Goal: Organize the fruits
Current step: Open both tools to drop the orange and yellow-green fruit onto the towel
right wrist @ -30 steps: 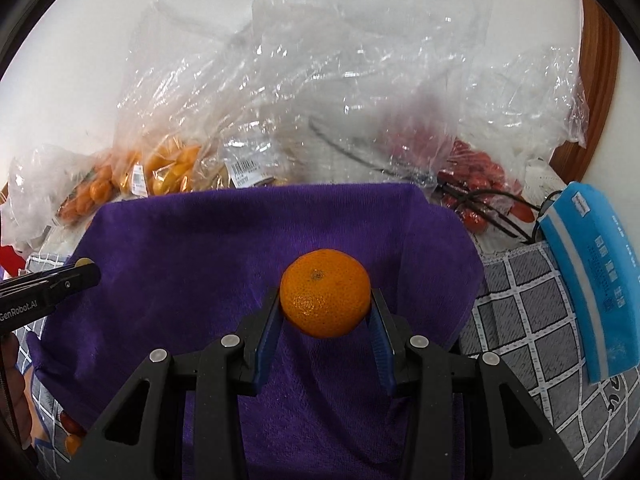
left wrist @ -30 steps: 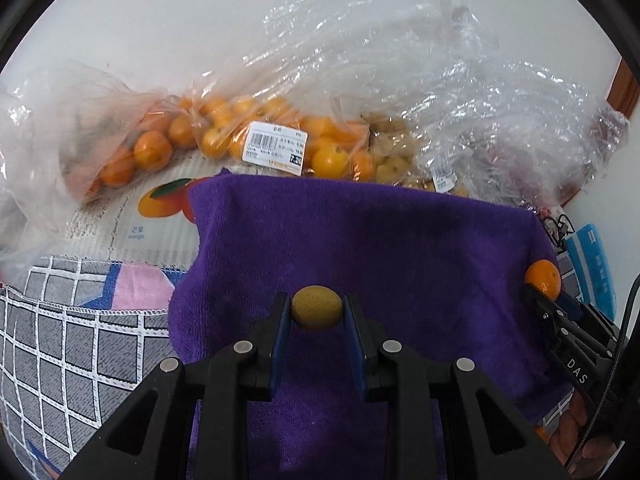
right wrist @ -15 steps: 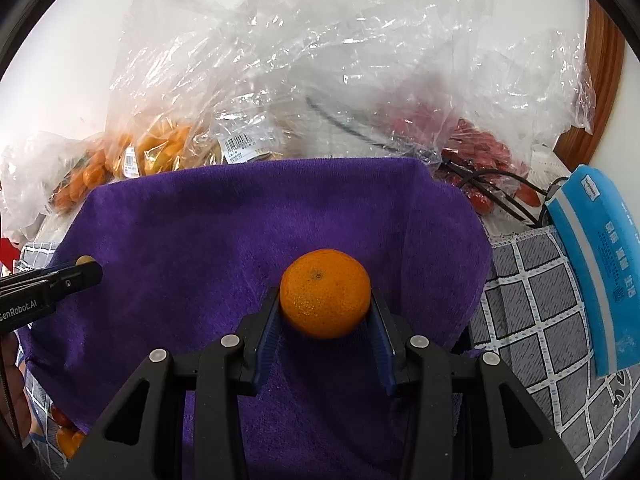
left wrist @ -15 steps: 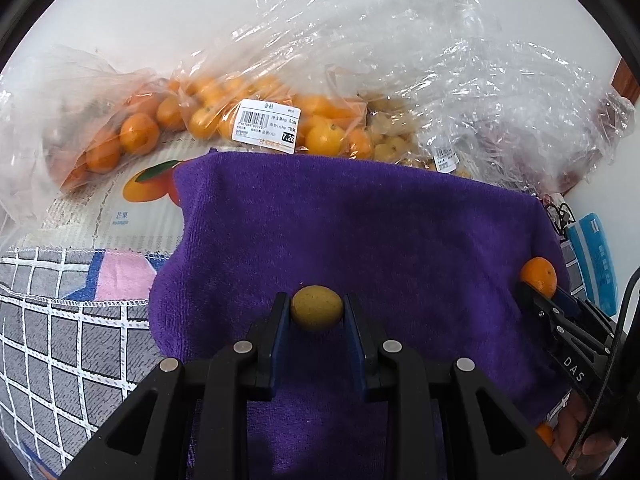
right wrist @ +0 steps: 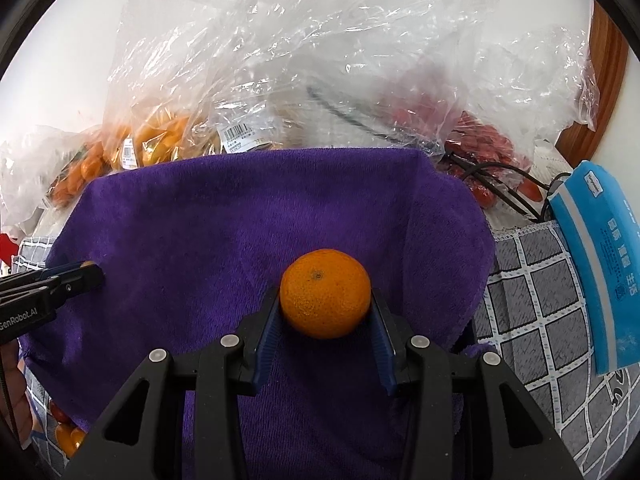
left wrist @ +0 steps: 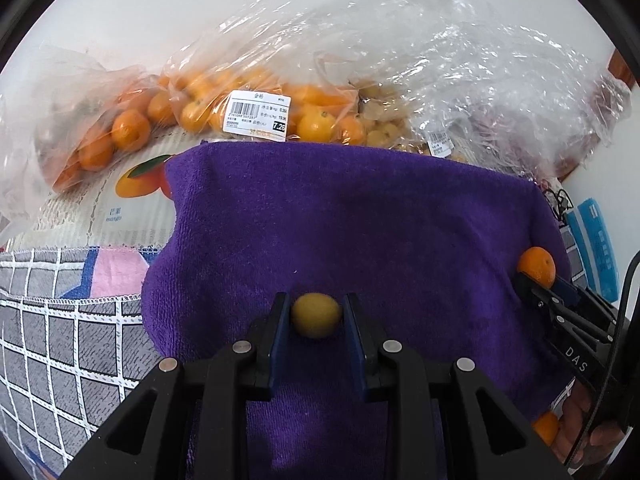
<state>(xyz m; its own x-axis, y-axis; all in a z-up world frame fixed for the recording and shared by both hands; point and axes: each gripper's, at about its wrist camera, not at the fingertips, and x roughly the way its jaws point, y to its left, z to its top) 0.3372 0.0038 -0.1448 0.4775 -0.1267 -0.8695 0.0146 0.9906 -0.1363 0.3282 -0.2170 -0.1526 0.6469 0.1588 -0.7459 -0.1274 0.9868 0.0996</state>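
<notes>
Left gripper (left wrist: 316,314) closed on small yellow fruit (left wrist: 316,315) over purple towel (left wrist: 360,220), right gripper (right wrist: 325,312) clamping mandarin (right wrist: 325,294) above same towel, only right view shows bag of red tomatoes (right wrist: 480,148), left view shows labelled bag of oranges (left wrist: 256,114)

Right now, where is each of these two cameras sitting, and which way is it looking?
Left wrist: rides on the left gripper, looking down its fingers at a small yellow fruit over the purple towel; a hand shows lower right.
Right wrist: rides on the right gripper, looking at its orange.
Shared: towel, fruit bags, blue packet, each other's gripper.
</notes>
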